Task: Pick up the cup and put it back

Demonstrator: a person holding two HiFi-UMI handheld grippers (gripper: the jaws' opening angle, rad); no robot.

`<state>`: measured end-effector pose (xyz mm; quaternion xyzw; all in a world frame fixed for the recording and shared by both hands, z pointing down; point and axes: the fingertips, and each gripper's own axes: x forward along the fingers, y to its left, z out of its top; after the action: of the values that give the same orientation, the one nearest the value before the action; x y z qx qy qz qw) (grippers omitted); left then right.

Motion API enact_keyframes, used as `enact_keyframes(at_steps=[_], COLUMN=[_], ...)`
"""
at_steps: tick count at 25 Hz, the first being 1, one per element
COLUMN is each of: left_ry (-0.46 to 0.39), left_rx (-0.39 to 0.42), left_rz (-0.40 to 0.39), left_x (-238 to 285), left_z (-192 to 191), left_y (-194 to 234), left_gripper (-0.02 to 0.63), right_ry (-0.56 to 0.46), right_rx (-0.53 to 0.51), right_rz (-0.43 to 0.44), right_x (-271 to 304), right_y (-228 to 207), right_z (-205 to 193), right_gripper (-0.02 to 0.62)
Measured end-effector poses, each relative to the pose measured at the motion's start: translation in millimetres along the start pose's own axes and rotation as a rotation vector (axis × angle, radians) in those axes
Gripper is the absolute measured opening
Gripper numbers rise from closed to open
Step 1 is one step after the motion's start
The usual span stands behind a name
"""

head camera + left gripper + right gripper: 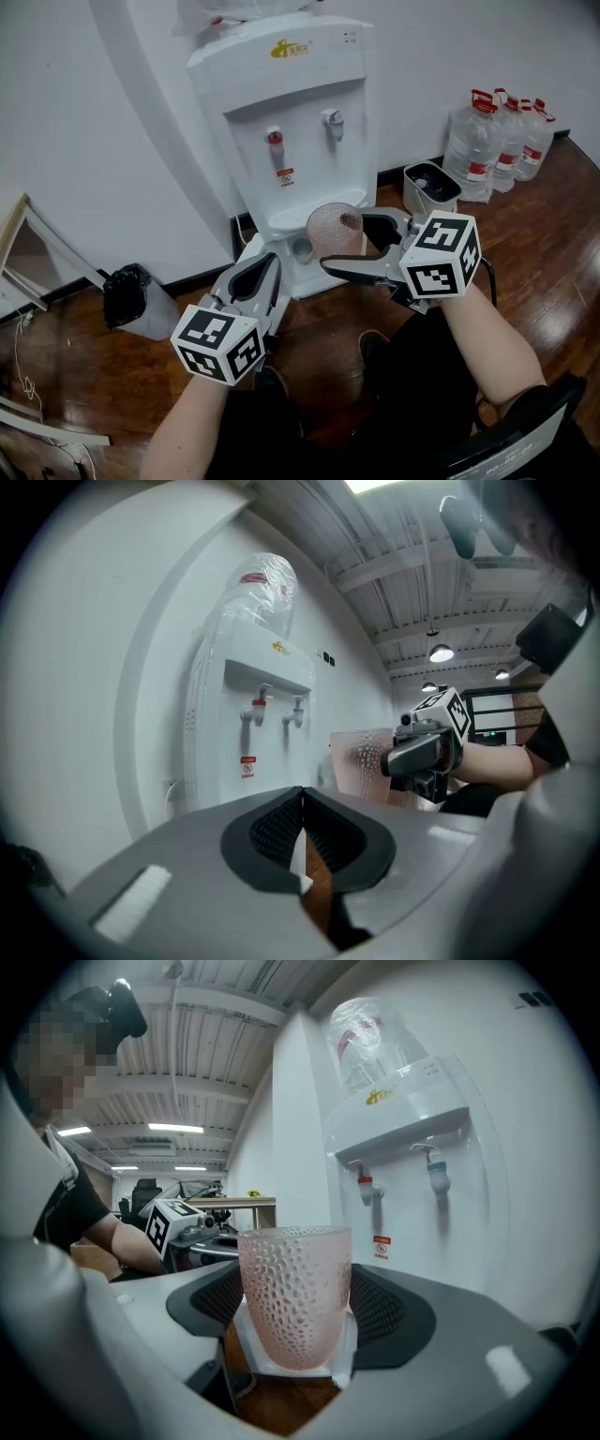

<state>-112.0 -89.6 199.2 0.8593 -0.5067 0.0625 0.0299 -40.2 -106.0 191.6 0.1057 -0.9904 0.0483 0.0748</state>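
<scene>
Cup (335, 230): pink, dimpled, translucent, upright; clamped between the jaws of the right gripper (345, 244) and held in the air.
Left gripper (265, 262): jaws pressed together with nothing between them; just to the left of the right gripper.
Water dispenser (291, 122): white, straight ahead of both grippers.
Water bottles (497, 136) and small bin (429, 187): beyond the right gripper, to its right, on the wooden floor (553, 216).

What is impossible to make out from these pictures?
- Head view: the bottle atop the water dispenser is cut off by the top edge.
- Every view: the dispenser's red label is too small to read.
- Head view: the cup covers part of the drip tray.
</scene>
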Motion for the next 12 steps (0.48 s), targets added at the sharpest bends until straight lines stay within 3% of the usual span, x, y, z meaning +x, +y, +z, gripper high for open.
enact_keyframes(at_steps=[7, 12], left_ry=[0.01, 0.049], left_rx=[0.026, -0.039], left_rz=[0.001, -0.013], left_x=[24, 46], left_z=[0, -18], left_y=[6, 9], left_gripper=[0.003, 0.002], right_ry=[0.026, 0.041], right_rx=[-0.029, 0.006], right_rz=[0.037, 0.002], right_x=[7, -1], right_y=[-1, -27], right_z=[-2, -29], right_gripper=[0.359, 0.359])
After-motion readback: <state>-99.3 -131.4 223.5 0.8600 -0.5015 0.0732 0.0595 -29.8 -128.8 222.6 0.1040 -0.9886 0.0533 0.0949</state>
